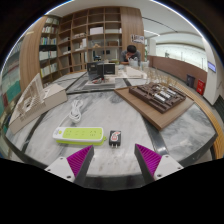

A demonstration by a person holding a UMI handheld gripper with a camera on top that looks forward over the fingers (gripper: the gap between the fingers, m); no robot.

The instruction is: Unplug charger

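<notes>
Hovering above the near edge of a marble-topped table (180,130), the gripper (113,157) has its fingers spread wide with nothing between them; the two magenta pads (80,157) face each other across an empty gap. Just ahead of the fingers lies a yellow-green power strip (80,134), flat on the table, its long axis running crosswise to the way the fingers point, roughly parallel to the table's near edge. A white cable (74,108) runs from behind it toward the far left of the table.

Just beside the strip's right end sits a small white charger (115,138), with a dark reddish face; I cannot tell for certain that its prongs are seated in the strip, though it sits against that end as if plugged in. It lies almost straight ahead of the gap between the fingers, a touch nearer the right finger's side than the strip's body, which sits ahead of the left finger.

My reading is that the approach is not yet finished: the gripper needs to come forward and down so the charger stands between the pads, then close and pull away from the strip along the strip's long axis, toward the right.

Farther back a wooden tray (160,95) rests on a brown table, and a person (132,57) sits before shelves (90,30)
</notes>
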